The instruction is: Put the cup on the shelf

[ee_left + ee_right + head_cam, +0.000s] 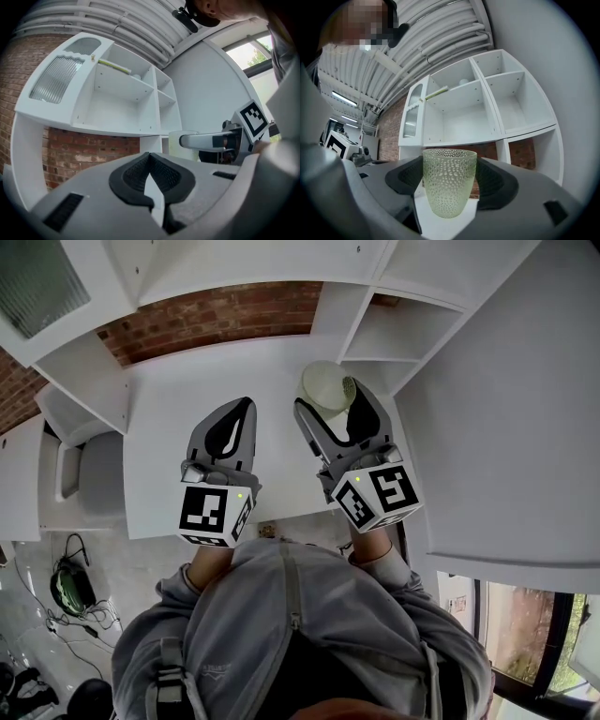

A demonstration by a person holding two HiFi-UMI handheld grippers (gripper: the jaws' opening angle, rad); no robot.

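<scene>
1. Find the cup [449, 187] upright between the jaws of the right claw [330, 401], pads pressed to its two sides by the look of it, low over the white surface [187, 418] and near the foot of the shelf [464, 117]; cannot tell whether lifted or resting on its base.
2. Read the left claw [242, 409] as closed on nothing, jaws together, beside the right one and apart from the cup.
3. Judge the step in hand as carrying the gripped cup up to a compartment.
4. Pinch firmly but gently: expect a hard, slick, dimpled wall, and a taper toward the base that could let it slide down.
5. Lift straight, hold the rim level, clear the compartment's front edge before going in, lower until the base sits flat, and only then part the jaws.
6. Leave the left claw aside, out of the path.
7. See nothing inside the cup, as far as its translucent green wall shows.
8. Choose among the open compartments: prefer the wide middle one or the two at the right, with nothing showing inside; avoid the top one, with a pale long strip [436, 93] and a small white round thing [462, 81]; skip the ribbed-glass door [411, 123] at the left, contents hidden.
</scene>
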